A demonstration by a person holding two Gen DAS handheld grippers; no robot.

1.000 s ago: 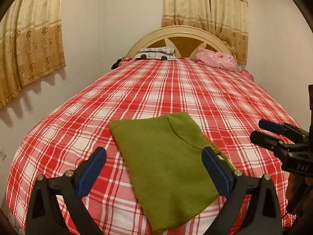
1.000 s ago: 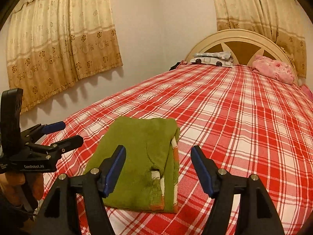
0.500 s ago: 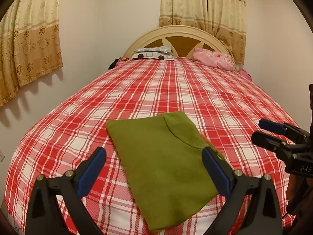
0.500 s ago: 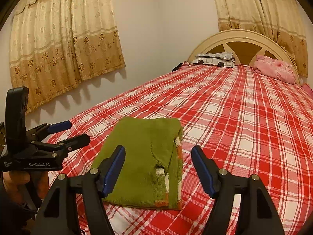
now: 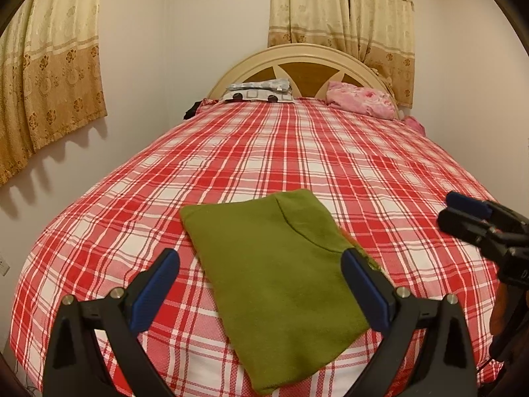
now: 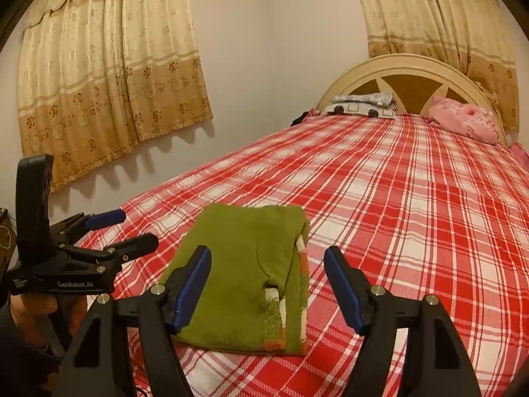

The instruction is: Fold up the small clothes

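A folded green knit garment [image 5: 274, 264] lies flat on the red plaid bed [image 5: 297, 152] near its foot. In the right wrist view the garment [image 6: 244, 264] shows orange and white trim along its right and near edges. My left gripper [image 5: 259, 284] is open and empty, held above and in front of the garment; it also shows in the right wrist view [image 6: 119, 231] at the left. My right gripper [image 6: 267, 284] is open and empty, held above the garment's near end; it also shows in the left wrist view [image 5: 463, 215] at the right edge.
A pink pillow [image 5: 360, 102] and a grey patterned folded cloth [image 5: 261, 91] lie at the headboard [image 5: 307, 63]. Curtains [image 6: 109, 76] hang on the wall left of the bed. The wall runs close along the bed's left side.
Both grippers have drawn back and risen slightly from the garment. The garment has not moved. Both stay open.
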